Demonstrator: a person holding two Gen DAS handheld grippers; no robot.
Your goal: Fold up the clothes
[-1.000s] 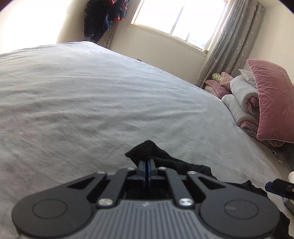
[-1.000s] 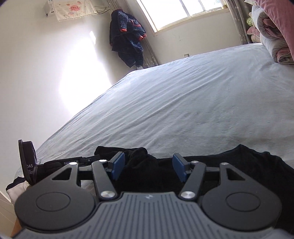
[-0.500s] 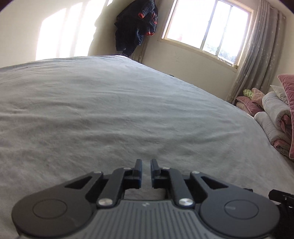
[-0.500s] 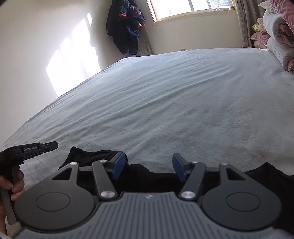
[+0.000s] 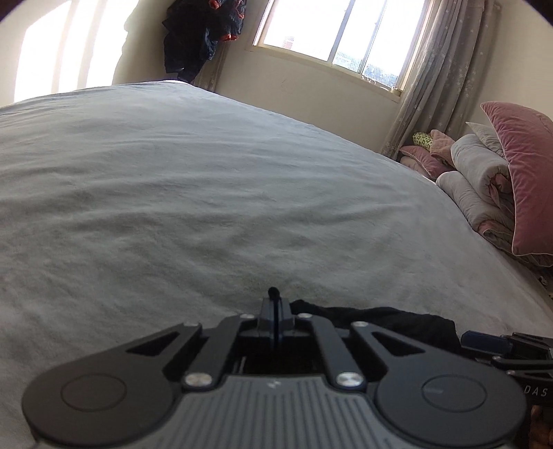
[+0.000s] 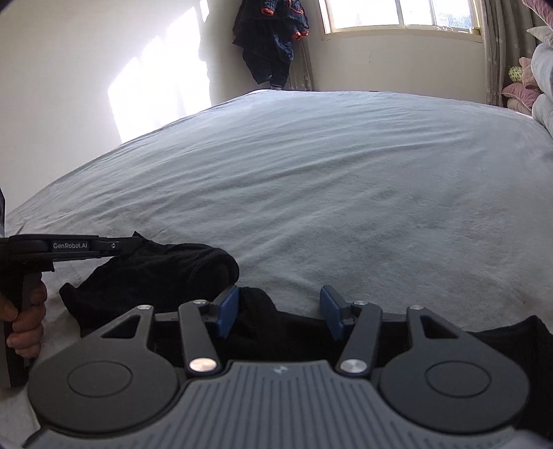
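A black garment [image 6: 155, 276] lies crumpled on the near edge of the grey bed [image 6: 345, 172]. In the left wrist view the garment [image 5: 380, 317] shows just beyond the fingers. My left gripper [image 5: 275, 304] is shut on a small pinch of the black cloth, which pokes out above the fingertips. It also shows from the side in the right wrist view [image 6: 131, 246], at the garment's left part. My right gripper [image 6: 279, 311] is open, its blue pads wide apart over the garment's near edge, holding nothing.
Pink pillows [image 5: 525, 179] and rolled grey quilts [image 5: 473, 179] are stacked at the bed's right side. Dark clothes [image 6: 269, 38] hang in the far corner by the window [image 5: 331, 31]. The grey bedspread stretches wide ahead of both grippers.
My left gripper was shut on the cloth, then opened with no cloth in sight, and is now shut on the cloth again. The right gripper stayed open over the garment.
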